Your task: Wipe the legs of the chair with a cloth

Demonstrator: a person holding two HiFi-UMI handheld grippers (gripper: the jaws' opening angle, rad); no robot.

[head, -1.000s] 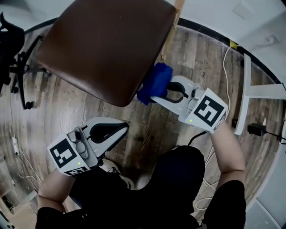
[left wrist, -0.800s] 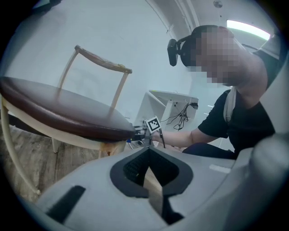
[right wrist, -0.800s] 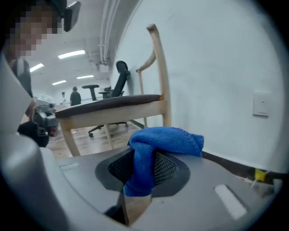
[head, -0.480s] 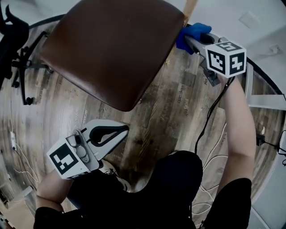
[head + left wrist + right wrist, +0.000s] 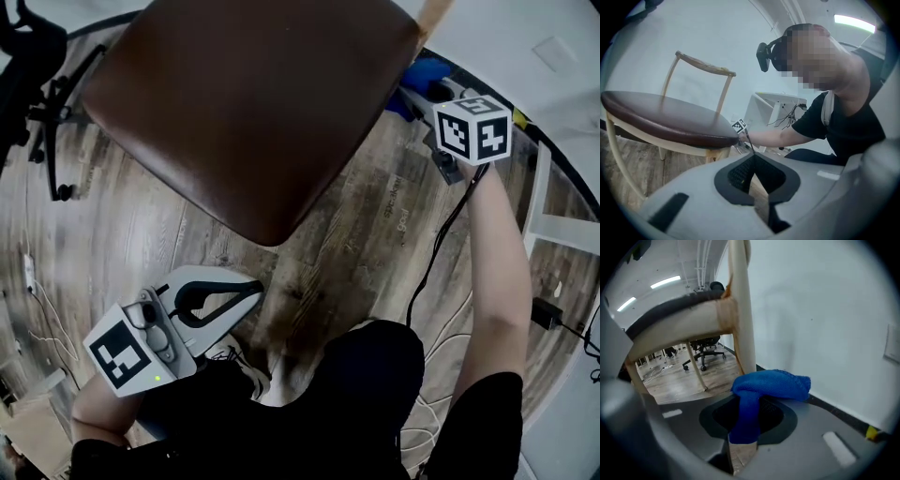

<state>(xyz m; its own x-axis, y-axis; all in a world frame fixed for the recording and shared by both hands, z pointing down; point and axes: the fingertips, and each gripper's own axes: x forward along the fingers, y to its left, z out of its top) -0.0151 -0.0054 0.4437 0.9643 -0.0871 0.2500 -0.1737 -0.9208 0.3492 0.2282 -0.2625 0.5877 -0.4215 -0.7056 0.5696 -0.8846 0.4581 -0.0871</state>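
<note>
Pinches blue cloth (image 5: 771, 383) between jaws of right gripper (image 5: 745, 416), closed tight on it, w/ bunched end sticking out past the tips. Holds it at far right corner of wooden chair (image 5: 253, 103), just beside pale rear leg (image 5: 740, 310) and under the seat rail (image 5: 679, 329). Cannot tell if cloth really touches the leg. In head view, shows only as small blue patch past far right edge of the brown seat (image 5: 665, 112).

Holds left gripper (image 5: 752, 159) low at near left, well apart from chair, jaws closed together w/ nothing between. Points it approx. toward near edge of seat.

Around: wood-plank floor (image 5: 375, 234) under everything, black office chair (image 5: 37, 94) at far left, white wall (image 5: 825, 310) behind the leg.
</note>
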